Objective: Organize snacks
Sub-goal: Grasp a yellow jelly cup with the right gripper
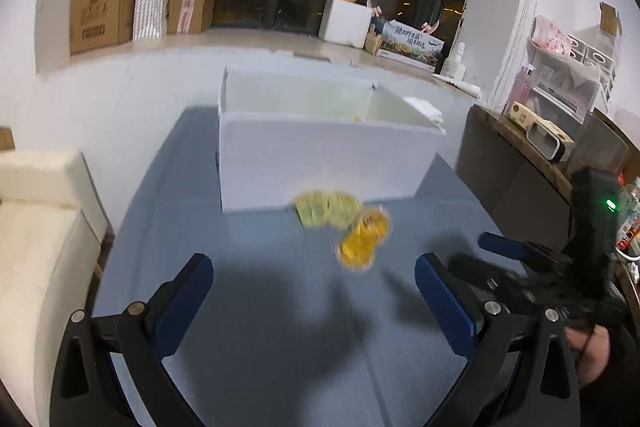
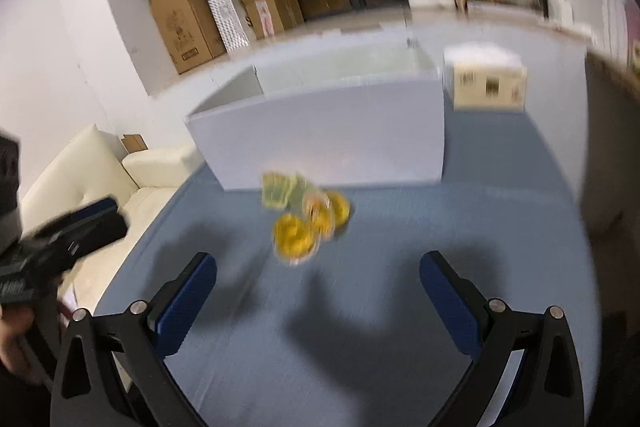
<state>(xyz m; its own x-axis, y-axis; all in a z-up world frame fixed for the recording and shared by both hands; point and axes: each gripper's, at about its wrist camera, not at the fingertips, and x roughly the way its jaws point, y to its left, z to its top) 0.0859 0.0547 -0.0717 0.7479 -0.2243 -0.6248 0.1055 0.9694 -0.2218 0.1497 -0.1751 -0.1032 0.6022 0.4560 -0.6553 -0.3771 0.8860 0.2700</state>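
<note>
Currently both the left gripper and right gripper stand wide open and empty over the blue tabletop, the blurred cluster of yellow-and-green snack packets lying mid-frame ahead of each, just before the white foam box, neither hand clearly nearer.

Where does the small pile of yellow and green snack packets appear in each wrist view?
Left wrist view: small pile of yellow and green snack packets, centre, slightly right, on blue tabletop.
Right wrist view: pile, centre, slightly left.
Shared landmark: open white foam box, directly behind the pile.
</note>
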